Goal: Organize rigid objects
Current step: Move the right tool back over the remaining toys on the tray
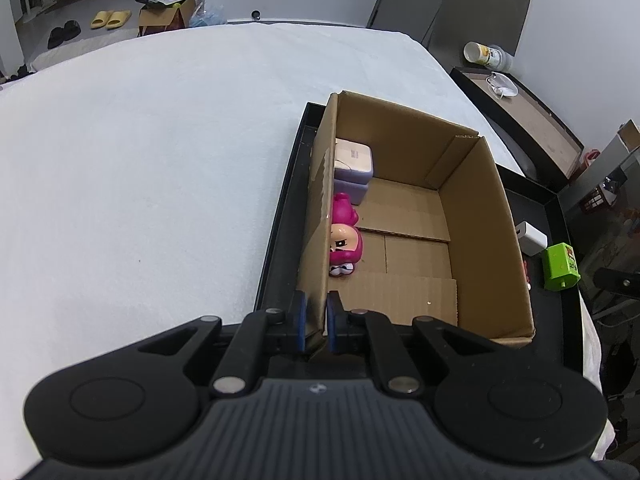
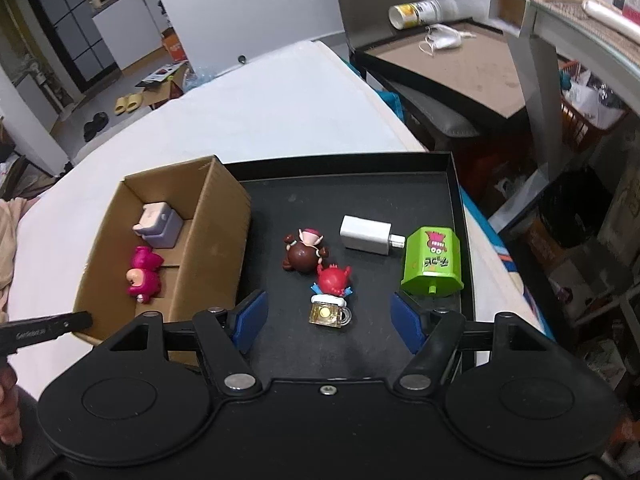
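Cardboard box (image 1: 404, 216) on black tray (image 2: 360, 184), near wall pinched in left tongs (image 1: 316, 320), pink figure (image 1: 344, 240) inside; right tongs (image 2: 330, 316) apart over red figure (image 2: 334, 280).

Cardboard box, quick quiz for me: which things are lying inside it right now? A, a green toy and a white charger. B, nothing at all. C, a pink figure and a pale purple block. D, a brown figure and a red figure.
C: in the right wrist view the cardboard box holds the pink figure and the pale purple block, while the other toys lie on the black tray.
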Demonstrator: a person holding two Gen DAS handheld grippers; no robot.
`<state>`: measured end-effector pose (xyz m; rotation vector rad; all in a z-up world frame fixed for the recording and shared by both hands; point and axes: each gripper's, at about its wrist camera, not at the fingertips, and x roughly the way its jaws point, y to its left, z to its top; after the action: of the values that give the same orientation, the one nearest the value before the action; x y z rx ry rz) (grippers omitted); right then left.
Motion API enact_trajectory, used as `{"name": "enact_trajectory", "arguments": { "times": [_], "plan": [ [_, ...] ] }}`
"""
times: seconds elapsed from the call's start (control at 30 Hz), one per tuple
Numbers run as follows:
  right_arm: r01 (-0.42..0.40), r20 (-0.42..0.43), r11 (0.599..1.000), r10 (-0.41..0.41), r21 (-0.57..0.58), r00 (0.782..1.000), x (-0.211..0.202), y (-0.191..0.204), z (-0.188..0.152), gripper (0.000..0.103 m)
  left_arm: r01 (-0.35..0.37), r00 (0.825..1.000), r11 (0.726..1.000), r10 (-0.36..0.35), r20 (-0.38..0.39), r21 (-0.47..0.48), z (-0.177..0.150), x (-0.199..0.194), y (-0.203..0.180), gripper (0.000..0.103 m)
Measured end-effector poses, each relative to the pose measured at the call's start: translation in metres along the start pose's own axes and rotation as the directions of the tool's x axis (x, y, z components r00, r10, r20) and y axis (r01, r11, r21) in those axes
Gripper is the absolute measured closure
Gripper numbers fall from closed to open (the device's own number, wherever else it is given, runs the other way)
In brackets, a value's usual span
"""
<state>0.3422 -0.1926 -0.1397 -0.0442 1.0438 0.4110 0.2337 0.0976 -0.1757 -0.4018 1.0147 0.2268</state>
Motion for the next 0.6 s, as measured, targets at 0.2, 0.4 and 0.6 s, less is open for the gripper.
{"name": "enact_trajectory", "arguments": {
  "times": [0.2, 0.4, 0.6],
  "plan": [
    [0.013, -0.037, 0.998, -0.011, 0.062, 0.999, 0.022, -0.003, 0.001, 0.035, 0.007, 1.0, 1.0, -0.006, 0.008, -0.013, 0.001, 0.002, 0.004, 0.094],
    [0.025, -0.073, 0.995, -0.018, 0.093, 0.997, 0.041, -0.002, 0.003, 0.035, 0.011, 1.0, 1.0, -0.011, 0.02, -0.027, 0.002, 0.003, 0.008, 0.093],
    [0.04, -0.092, 0.994, -0.03, 0.099, 0.995, 0.056, 0.003, 0.007, 0.035, 0.016, 0.999, 0.999, -0.015, 0.034, -0.028, 0.003, 0.005, 0.009, 0.093]
  ]
}}
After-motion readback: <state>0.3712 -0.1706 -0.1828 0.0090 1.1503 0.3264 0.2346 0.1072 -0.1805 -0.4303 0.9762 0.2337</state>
